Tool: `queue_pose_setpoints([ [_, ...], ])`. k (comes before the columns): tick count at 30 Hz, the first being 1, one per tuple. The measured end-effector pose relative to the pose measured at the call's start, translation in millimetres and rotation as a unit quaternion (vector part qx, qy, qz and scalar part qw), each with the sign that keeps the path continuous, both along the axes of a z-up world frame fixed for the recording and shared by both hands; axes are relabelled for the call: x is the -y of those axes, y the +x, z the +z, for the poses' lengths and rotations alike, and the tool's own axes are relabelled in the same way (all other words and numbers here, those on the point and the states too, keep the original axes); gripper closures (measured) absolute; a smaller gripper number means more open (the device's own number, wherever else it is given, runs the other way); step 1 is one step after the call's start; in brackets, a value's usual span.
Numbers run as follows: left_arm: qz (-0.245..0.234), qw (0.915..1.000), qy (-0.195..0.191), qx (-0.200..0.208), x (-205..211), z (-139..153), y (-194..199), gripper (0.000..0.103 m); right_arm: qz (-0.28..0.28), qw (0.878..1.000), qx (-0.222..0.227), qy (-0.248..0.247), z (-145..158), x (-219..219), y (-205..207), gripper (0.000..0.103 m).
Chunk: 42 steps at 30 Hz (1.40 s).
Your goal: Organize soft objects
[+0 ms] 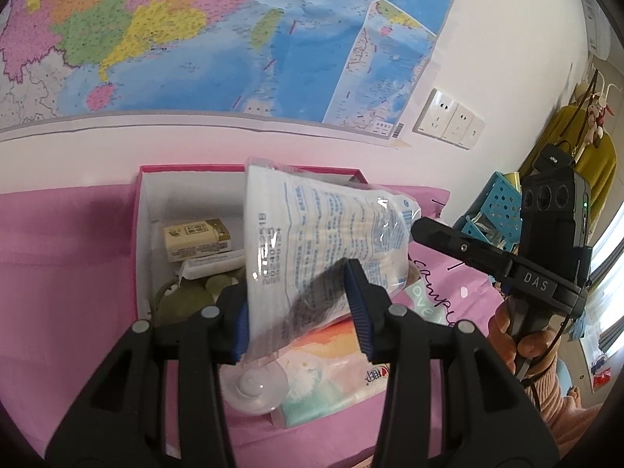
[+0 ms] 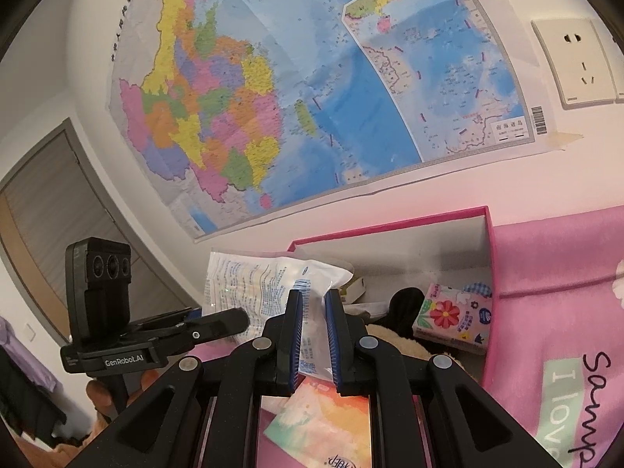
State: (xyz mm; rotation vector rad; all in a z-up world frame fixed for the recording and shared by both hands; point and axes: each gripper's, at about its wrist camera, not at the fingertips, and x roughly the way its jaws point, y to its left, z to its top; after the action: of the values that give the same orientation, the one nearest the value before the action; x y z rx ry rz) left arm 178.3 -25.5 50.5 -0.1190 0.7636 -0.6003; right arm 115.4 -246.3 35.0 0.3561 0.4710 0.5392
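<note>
Left gripper [image 1: 302,308]: jaws closed on the lower part of the white plastic pouch [image 1: 316,234], blue pads pressing both faces; the pouch hangs in the air, tilted, over the near edge of the pink box [image 1: 138,241].
Right gripper [image 2: 314,335]: jaws pinched nearly shut on the pouch's other end, a thin fold of film between the pads.
Risk, grip: 2 claws share 1 slick pouch; if they pull apart or twist unevenly, the film could slide out of the narrow right pinch and the pouch would swing.
Risk, below: a pastel tissue pack [image 1: 331,366] and a clear round cap [image 1: 253,386] lie on the pink cloth [image 1: 66,273] directly under the pouch; a drop would likely land on them, not in the box.
Risk, box: it already holds a yellow soap carton [image 1: 197,240], a green plush piece [image 1: 183,300] and, at the right wall, a flowered tissue pack [image 2: 454,319]; the bulky pouch may catch the rim or perch on top.
</note>
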Motion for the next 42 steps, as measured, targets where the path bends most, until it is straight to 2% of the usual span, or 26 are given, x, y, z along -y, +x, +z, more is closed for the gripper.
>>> queue_pose_setpoints([
  [12, 0.007, 0.9993, -0.009, -0.035, -5, -7, 29, 0.057, -0.006, 1.0, -0.014, 0.003, -3, -2, 25, 0.09],
  [21, 0.015, 0.9986, 0.002, -0.051, 1, -15, 45, 0.057, -0.01, 0.999, -0.035, 0.002, -12, 0, 47, 0.09],
  [30, 0.024, 0.9965, -0.002, -0.079, 2, -25, 62, 0.055, -0.02, 0.998, -0.051, -0.002, -19, 1, 62, 0.09],
  [35, 0.041, 0.9948, 0.011, -0.093, 3, -30, 71, 0.049, -0.029, 0.998, -0.059, 0.001, -22, 3, 70, 0.09],
  [42, 0.061, 0.9928, 0.024, -0.101, -7, -38, 75, 0.049, -0.044, 0.997, -0.067, 0.012, -28, 10, 73, 0.089],
])
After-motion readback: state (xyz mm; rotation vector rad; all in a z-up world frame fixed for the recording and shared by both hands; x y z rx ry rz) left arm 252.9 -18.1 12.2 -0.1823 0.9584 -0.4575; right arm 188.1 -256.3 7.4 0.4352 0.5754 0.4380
